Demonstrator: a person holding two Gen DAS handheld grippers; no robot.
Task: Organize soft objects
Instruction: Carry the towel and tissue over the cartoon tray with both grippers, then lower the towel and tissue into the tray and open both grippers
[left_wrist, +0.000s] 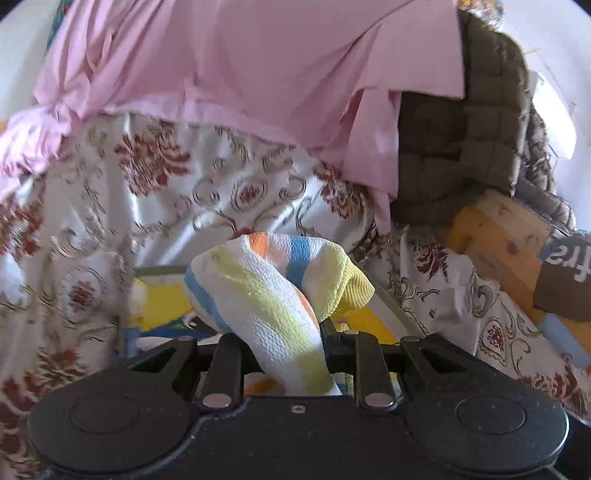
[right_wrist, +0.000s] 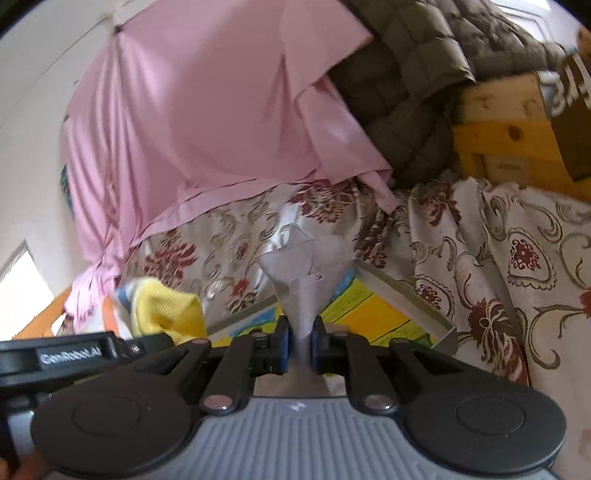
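Observation:
My left gripper (left_wrist: 295, 343) is shut on a striped sock (left_wrist: 266, 284), white with yellow, blue and orange bands, which bulges up in front of the jaws. The sock's yellow cuff also shows in the right wrist view (right_wrist: 166, 310), beside the left gripper's black body (right_wrist: 70, 356). My right gripper (right_wrist: 300, 339) is shut on a pale grey cloth (right_wrist: 306, 262) that fans out above the blue pads. Both are held above a yellow picture box (right_wrist: 373, 314) lying on the floral bedcover (left_wrist: 155, 192).
A pink sheet (left_wrist: 240, 66) drapes over the bed behind. A dark quilted blanket (left_wrist: 461, 122) lies at the right, next to a yellow wooden crate (right_wrist: 509, 129). The floral cover (right_wrist: 517, 266) spreads to the right.

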